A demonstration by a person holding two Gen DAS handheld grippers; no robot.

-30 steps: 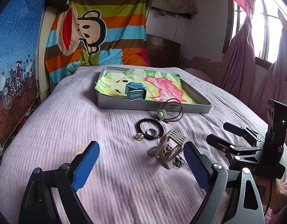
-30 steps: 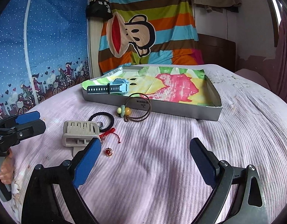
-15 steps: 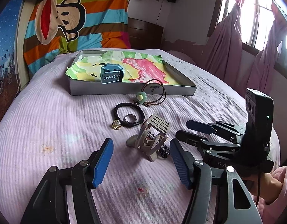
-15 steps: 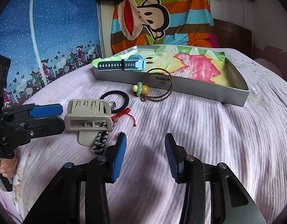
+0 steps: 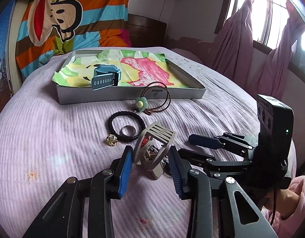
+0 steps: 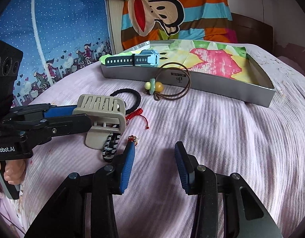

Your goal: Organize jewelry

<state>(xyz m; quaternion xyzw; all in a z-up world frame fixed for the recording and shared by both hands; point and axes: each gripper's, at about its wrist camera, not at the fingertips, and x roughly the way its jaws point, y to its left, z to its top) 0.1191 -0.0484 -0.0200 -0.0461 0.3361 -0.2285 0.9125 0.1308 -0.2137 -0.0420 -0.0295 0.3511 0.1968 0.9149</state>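
Surface: bed point(image 5: 53, 138), pink ribbed cover | On it: grey tray point(image 5: 132, 94); black hair tie point(image 5: 112, 117); ring point(image 5: 128, 130); beige claw clip point(image 5: 152, 148); brown cord loop point(image 5: 164, 99)

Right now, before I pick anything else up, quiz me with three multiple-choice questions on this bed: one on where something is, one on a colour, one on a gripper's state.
1. Where is the blue watch?
A. In the grey box
B. On the bedspread beside the ring
C. In the right gripper

2. What colour is the hair clip?
A. Red
B. Beige
C. Black

3. What state is the right gripper in?
A. Shut on the ring
B. Open, holding nothing
C. Shut on the red cord

Answers:
1. A, the watch rests on the coloured paper inside the box.
2. B, its ribbed body is pale beige in both views.
3. B, its blue pads stand apart with only bedspread between them.
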